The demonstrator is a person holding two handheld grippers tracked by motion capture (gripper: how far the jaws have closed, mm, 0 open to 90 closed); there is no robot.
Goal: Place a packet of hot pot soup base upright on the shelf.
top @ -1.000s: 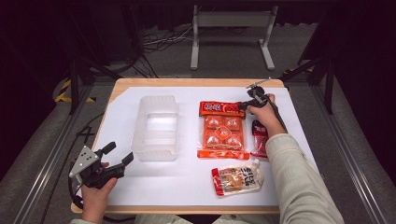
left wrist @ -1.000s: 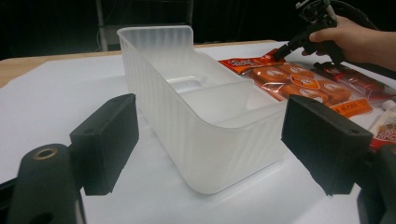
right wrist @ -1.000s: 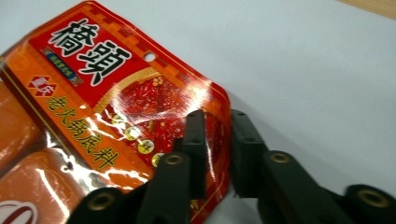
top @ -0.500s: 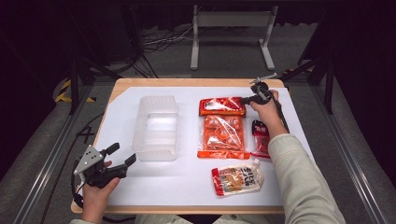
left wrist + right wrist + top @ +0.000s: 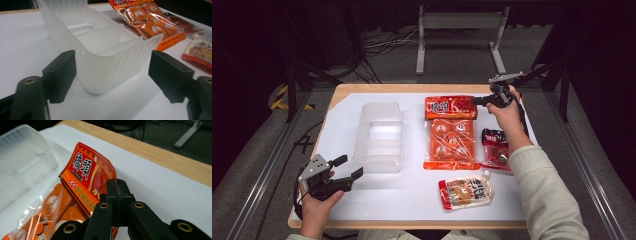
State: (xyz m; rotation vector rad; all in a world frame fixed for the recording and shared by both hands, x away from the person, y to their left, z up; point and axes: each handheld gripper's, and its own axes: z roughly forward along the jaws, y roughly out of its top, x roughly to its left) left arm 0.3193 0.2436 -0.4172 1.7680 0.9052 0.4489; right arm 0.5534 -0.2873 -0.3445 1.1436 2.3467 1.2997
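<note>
An orange snack pack with a red header [image 5: 451, 135] lies right of centre on the white mat. My right gripper [image 5: 475, 101] is shut on the header's right edge and holds that far end lifted. In the right gripper view my right gripper [image 5: 119, 192] pinches the curled header of the pack [image 5: 85, 172]. My left gripper [image 5: 349, 166] stands open at the front left, and its jaws have just been closing a little. In the left gripper view my left gripper [image 5: 112, 67] frames the near corner of a clear plastic container [image 5: 82, 45] without touching it.
The clear container [image 5: 362, 140] stands empty left of the pack. A dark red pouch [image 5: 496, 147] lies by the right forearm. A white and red spout pouch [image 5: 464, 192] lies near the front edge. The mat covers a wooden table [image 5: 377, 88].
The right gripper has risen with the pack's header end, which now stands off the mat. The left gripper stays in place with its jaws slightly narrower.
</note>
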